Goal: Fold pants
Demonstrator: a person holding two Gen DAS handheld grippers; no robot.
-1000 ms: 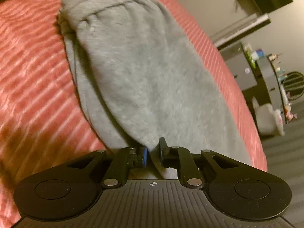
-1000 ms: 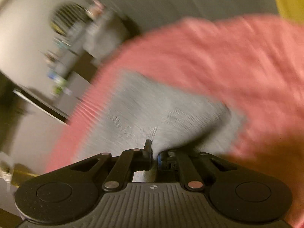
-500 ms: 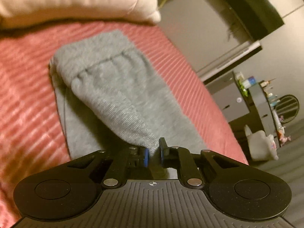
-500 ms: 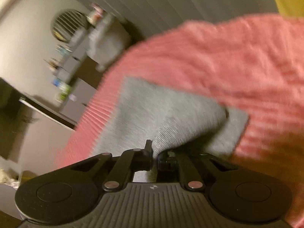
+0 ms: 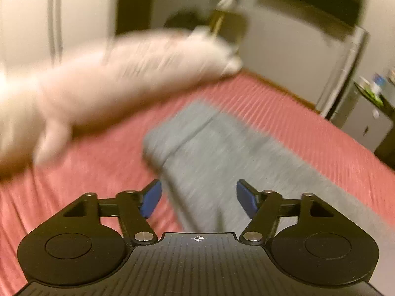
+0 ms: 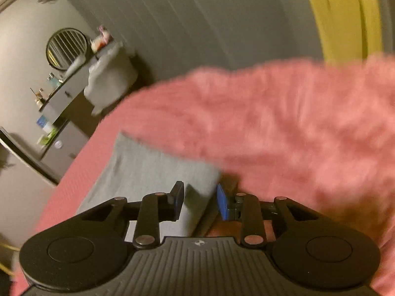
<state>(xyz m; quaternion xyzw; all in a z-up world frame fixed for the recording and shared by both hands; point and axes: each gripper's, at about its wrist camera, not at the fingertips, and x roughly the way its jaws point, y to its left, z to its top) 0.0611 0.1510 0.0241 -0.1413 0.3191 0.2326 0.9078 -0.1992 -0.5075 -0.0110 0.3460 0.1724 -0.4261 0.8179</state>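
Observation:
The grey pants point(image 5: 212, 157) lie folded on the pink bedspread point(image 5: 296, 123), running from the middle of the left wrist view down to its lower right. My left gripper point(image 5: 198, 201) hangs above their near end. Its jaws are opening wide, and the cloth lies below them without touching the blue pads point(image 5: 150, 201). In the right wrist view, a folded corner of the pants point(image 6: 148, 170) lies low between the jaws of my right gripper point(image 6: 200, 203). Those jaws are opening too, and the pads are not pressing the cloth.
A white pillow point(image 5: 111, 83), blurred, lies across the head of the bed. Beside the bed stand a grey dresser point(image 6: 61, 113) with small items on it, a white bag point(image 6: 108, 83) and a round mirror point(image 6: 66, 48). A yellow curtain point(image 6: 345, 14) hangs at the far right.
Both grippers were shut on the grey cloth and have let it go, with their jaws now apart. Both have risen, and the left view has swung up toward the pillow.

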